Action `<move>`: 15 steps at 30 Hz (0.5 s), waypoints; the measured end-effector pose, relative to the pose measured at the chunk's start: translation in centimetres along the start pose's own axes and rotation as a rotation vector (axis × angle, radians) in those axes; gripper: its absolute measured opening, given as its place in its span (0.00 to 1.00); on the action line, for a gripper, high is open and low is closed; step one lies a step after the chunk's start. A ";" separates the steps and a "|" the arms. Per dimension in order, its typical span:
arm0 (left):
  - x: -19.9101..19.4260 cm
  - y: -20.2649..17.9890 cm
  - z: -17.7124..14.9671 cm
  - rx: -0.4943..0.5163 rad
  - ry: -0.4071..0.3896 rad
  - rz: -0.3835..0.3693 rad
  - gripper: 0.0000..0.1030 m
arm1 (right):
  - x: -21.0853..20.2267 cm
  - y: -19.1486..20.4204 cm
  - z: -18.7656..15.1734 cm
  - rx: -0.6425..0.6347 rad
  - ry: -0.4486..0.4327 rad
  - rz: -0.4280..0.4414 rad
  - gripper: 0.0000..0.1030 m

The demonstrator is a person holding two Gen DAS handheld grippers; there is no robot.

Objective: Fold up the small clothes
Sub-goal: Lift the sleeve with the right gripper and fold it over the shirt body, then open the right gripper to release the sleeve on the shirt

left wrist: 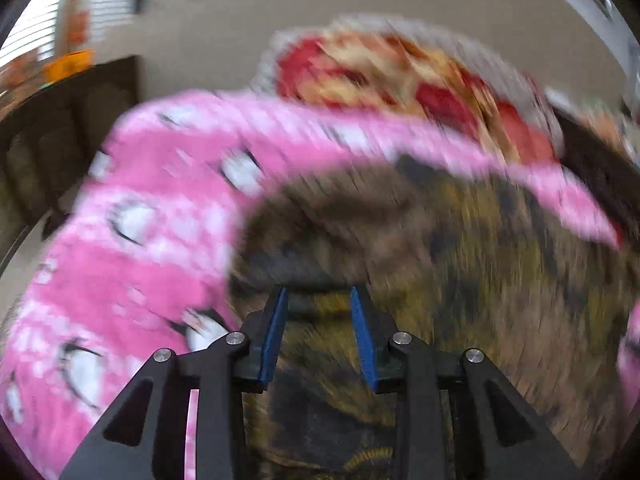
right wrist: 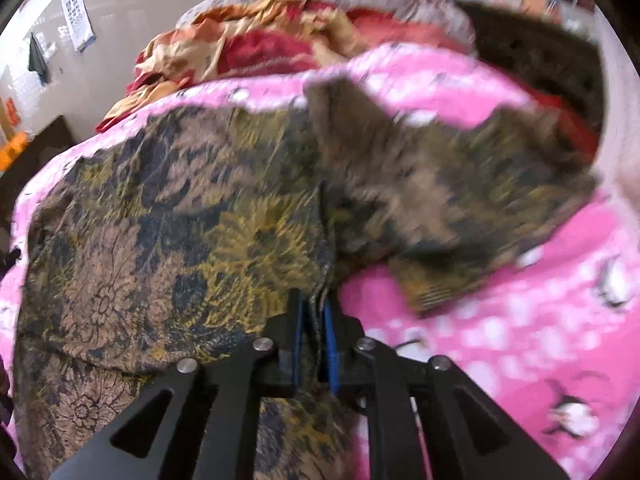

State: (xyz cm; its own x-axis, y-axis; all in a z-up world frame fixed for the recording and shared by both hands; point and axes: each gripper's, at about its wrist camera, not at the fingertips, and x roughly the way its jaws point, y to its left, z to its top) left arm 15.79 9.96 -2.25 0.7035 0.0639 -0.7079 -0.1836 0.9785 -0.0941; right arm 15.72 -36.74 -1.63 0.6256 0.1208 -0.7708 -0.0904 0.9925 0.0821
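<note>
Pinching a fold of the brown-and-yellow floral garment (right wrist: 168, 216) between my right gripper (right wrist: 316, 312) pads, jaws nearly closed, garment spread over the pink penguin-print blanket (right wrist: 540, 320), my left gripper (left wrist: 318, 312) parted and holding nothing above the garment, red-and-tan cloth (right wrist: 248, 52) at twelve o'clock.

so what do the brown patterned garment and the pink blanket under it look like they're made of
Brown patterned garment: thin woven or printed fabric, matte, judging by its flat floral pattern and soft creases. Pink blanket: looks like plush fleece, with a fuzzy, matte surface and penguin-like prints. Motion blur leaves both uncertain.
</note>
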 end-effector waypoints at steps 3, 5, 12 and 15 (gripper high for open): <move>1.5 0.2 -1.3 0.011 0.053 -0.006 0.13 | -3.4 2.0 0.2 -0.049 -0.113 -0.040 0.35; 1.9 0.4 -1.3 0.000 0.070 -0.009 0.14 | -3.5 4.2 0.2 -0.128 -0.116 -0.007 0.37; -0.3 1.2 -0.6 -0.044 0.030 -0.006 0.14 | 2.6 7.3 -0.6 -0.264 0.078 0.022 0.42; -2.3 -0.1 0.6 -0.074 -0.046 -0.053 0.14 | 2.3 8.3 1.2 -0.244 0.122 -0.020 0.42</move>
State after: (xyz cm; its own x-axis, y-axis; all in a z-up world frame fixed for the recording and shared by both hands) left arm 14.62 9.80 -0.20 0.7440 0.0231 -0.6678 -0.1941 0.9638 -0.1830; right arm 17.35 -28.16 -1.93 0.5325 0.0837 -0.8423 -0.2725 0.9591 -0.0769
